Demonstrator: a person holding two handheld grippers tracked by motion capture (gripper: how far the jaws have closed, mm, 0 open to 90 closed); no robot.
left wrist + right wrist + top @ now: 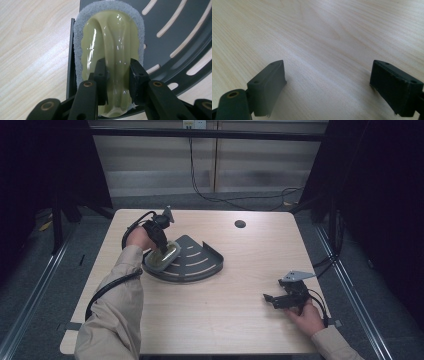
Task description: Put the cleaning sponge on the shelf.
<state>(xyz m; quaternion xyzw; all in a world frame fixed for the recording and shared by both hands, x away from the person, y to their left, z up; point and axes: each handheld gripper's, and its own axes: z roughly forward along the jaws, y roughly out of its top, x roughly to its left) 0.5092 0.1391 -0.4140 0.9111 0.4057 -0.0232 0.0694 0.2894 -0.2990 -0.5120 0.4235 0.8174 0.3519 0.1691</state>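
A scrubber (110, 35) with a glossy pale green handle on a grey-white foam pad lies at the left edge of a dark grey slotted corner rack (180, 30). My left gripper (117, 72) is shut on the handle's raised ridge, one pad on each side. From above, the left gripper (162, 247) points down at the scrubber (167, 257) on the rack (200, 262) left of the table's middle. My right gripper (268, 299) rests low near the table's front right, held by a hand. Its jaws stand wide apart over bare wood, so the right gripper (328, 82) is open.
The light wooden table (240, 320) has a round cable hole (240, 224) near its far edge. Cables trail from both grippers. Dark floor and metal rails surround the table, with a black cable on the floor behind.
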